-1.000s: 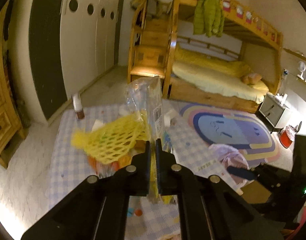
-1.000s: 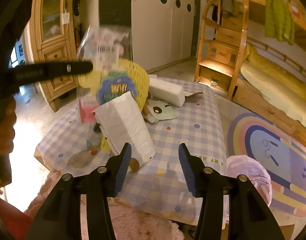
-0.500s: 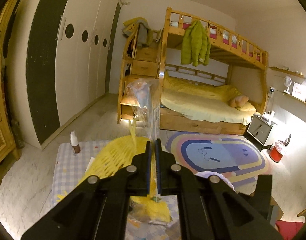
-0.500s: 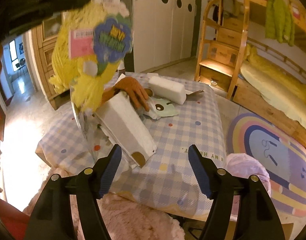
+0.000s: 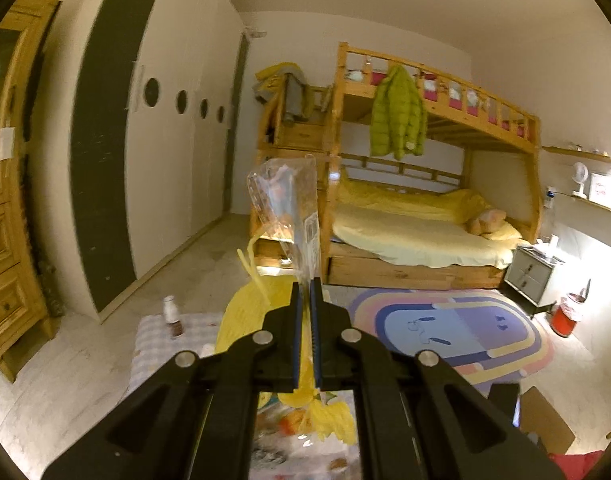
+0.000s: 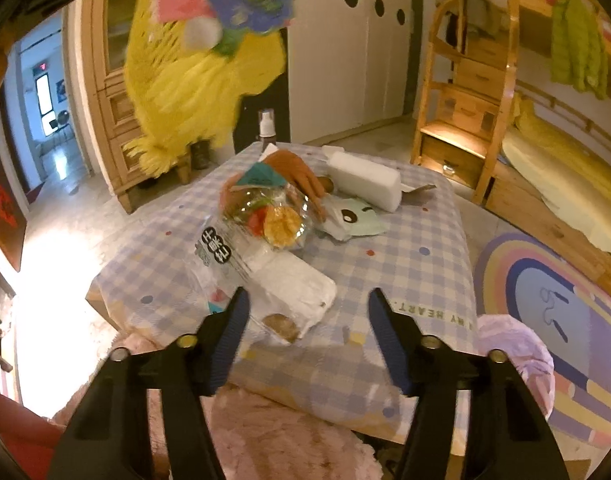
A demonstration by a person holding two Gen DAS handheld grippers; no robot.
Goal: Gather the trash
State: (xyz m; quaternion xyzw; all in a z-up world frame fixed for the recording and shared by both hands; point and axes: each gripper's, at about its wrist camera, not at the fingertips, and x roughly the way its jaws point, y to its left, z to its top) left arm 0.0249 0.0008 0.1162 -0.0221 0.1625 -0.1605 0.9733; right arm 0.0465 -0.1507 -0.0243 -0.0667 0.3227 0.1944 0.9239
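Note:
My left gripper (image 5: 304, 284) is shut on the edge of a clear plastic bag (image 5: 283, 200) that carries a yellow foam net (image 5: 245, 308). In the right wrist view that bag (image 6: 201, 76) hangs high at the upper left, off the table. My right gripper (image 6: 309, 312) hovers over the near edge of the checked table (image 6: 417, 264); its jaws are closing with nothing between them. Just beyond its fingertips lies a white packet (image 6: 293, 284), and behind that a clear wrapper (image 6: 265, 216) with food scraps, a green printed paper (image 6: 353, 220) and a white foam block (image 6: 363, 180).
A small bottle (image 6: 266, 124) stands at the table's far edge. A pink fluffy rug (image 6: 265, 432) lies below the right gripper, with a lilac bag (image 6: 513, 348) at the table's right. A bunk bed (image 5: 425, 208), a red bin (image 5: 567, 314) and a cardboard box (image 5: 545, 424) are further off.
The left gripper has risen with the bag, lifting it off the table. The white packet that leaned on it now lies flat and the clear wrapper is uncovered. The right jaws widened, then narrowed.

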